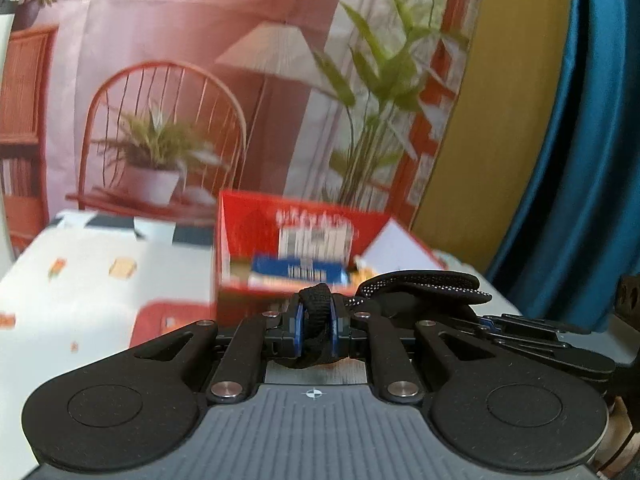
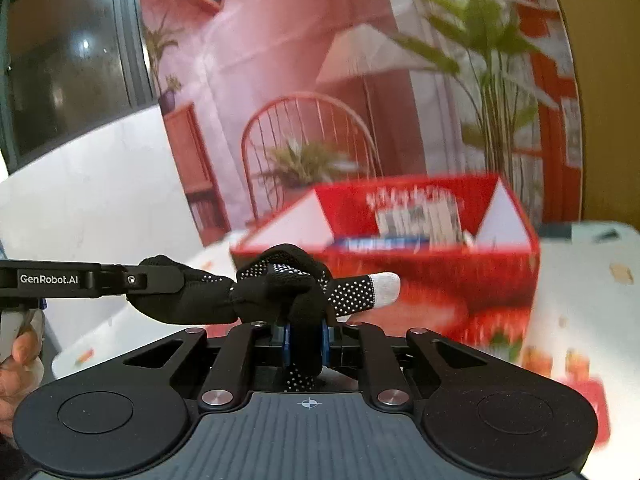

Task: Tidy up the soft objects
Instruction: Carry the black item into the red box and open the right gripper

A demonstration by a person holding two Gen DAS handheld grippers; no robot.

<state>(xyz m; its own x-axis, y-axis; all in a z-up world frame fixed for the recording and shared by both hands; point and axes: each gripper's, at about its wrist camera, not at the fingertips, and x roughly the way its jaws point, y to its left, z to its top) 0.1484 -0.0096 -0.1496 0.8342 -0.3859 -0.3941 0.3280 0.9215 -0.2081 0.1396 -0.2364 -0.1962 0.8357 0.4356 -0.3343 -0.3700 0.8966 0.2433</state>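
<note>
A black knit glove (image 2: 280,280) with white grip dots and a grey fingertip (image 2: 386,288) hangs in the air, stretched between both grippers. My right gripper (image 2: 306,338) is shut on its middle, with fabric bunched above the blue pads. My left gripper (image 2: 176,280) comes in from the left and holds the glove's other end. In the left wrist view, my left gripper (image 1: 316,316) is shut on a black fold of the glove (image 1: 424,286), which trails right toward the right gripper (image 1: 488,322). An open red box (image 1: 300,240) (image 2: 400,240) stands just behind.
A table with a white patterned cloth (image 1: 80,280) (image 2: 580,280) lies below. A printed backdrop (image 1: 180,80) of a chair, lamp and plants hangs behind the box. A blue curtain (image 1: 580,160) hangs at the right, and a dark window (image 2: 60,60) is at the left. A hand (image 2: 20,356) grips the left handle.
</note>
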